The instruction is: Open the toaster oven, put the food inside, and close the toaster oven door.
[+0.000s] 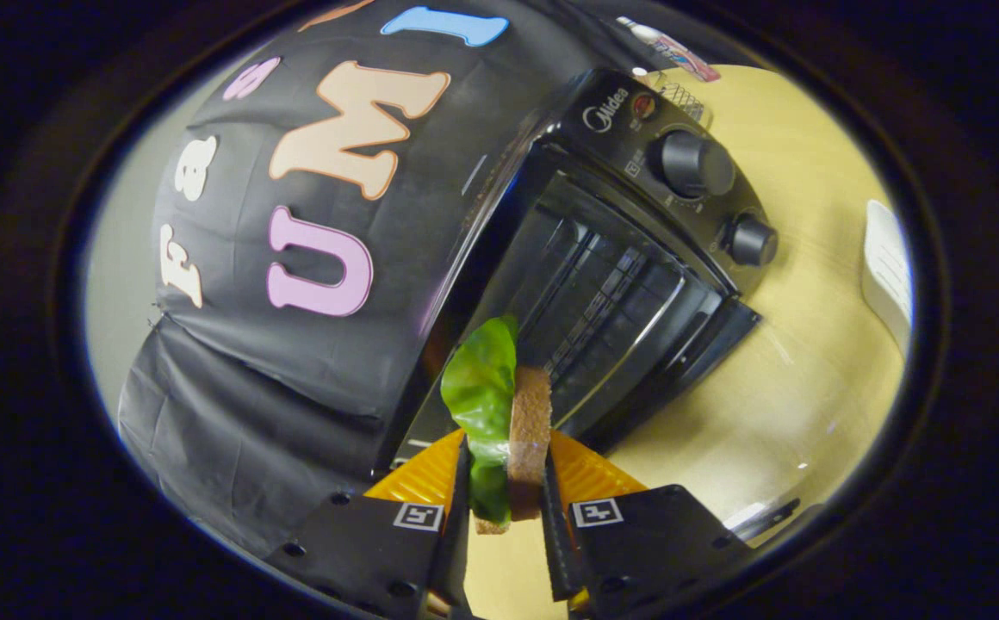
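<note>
Carrying the sandwich (512, 422), a bread slice with lettuce pinched between the closed tongs (504, 482), just before the toaster oven (629, 258), calls for entering its open cavity level, clear of the lowered door (680, 362).

The hand-held gripper (506, 491) has 2 thin flat fingers (463, 499) standing on edge, narrow and close together. Behind each finger sits a ribbed plate. Nearer the camera are 2 blocky matte housings, 1 per side. Each housing carries 1 square white tag printed with a black coded pattern, set at its inner top corner. Small round screw heads dot the left housing, about 4 of them along its face.
</note>
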Available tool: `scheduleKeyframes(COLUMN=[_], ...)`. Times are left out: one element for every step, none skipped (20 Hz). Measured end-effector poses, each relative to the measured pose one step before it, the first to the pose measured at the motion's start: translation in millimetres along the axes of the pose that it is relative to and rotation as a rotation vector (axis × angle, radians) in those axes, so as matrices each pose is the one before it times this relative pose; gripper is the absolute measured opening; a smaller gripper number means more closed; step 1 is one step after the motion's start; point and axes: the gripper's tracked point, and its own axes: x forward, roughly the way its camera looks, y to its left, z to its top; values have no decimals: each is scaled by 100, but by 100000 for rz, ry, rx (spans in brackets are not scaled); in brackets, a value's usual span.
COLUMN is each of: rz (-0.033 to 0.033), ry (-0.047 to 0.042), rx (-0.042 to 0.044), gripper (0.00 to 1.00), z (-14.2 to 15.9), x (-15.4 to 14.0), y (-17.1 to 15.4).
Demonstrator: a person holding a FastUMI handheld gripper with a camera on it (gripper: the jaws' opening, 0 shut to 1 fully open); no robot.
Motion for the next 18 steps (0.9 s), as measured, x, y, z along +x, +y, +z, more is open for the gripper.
scheduleKeyframes(rz=[424, -174, 323, 7, 393, -141, -722, -1663, -1929, 786, -594, -588, -1835, -1472, -1869, -2448, -1992, -2411], ry=[-1448, -1307, -1154, -648, -894, -1132, -1014, -1231, -1194, -1179, -880, -919, -1108, -495, -239, -1141, -1616, -1346], rx=[678, 450, 797, 1305, 1320, 346, -1129, -1454, -841, 317, -901, -3409, -3408, -1830, -2424, -3519, -4076, -6198], gripper=[40, 40, 40, 40, 40, 40, 40, 40, 40, 41, 41, 41, 41, 44, 46, 49, 56, 63], z=[381, 449, 371, 277, 269, 368, 145, 200, 278, 332, 141, 42, 109, 395, 45, 293, 587, 485], x=[670, 774, 681, 842, 636, 593, 256, 484, 641, 405, 128, 161, -404, 96, -384, -240, -414, -53], y=[-56, -321, -181, -221, -135, -104, -226, -468, -574, 18, -28, -111, -318, -134, -156, -236, 99, -207])
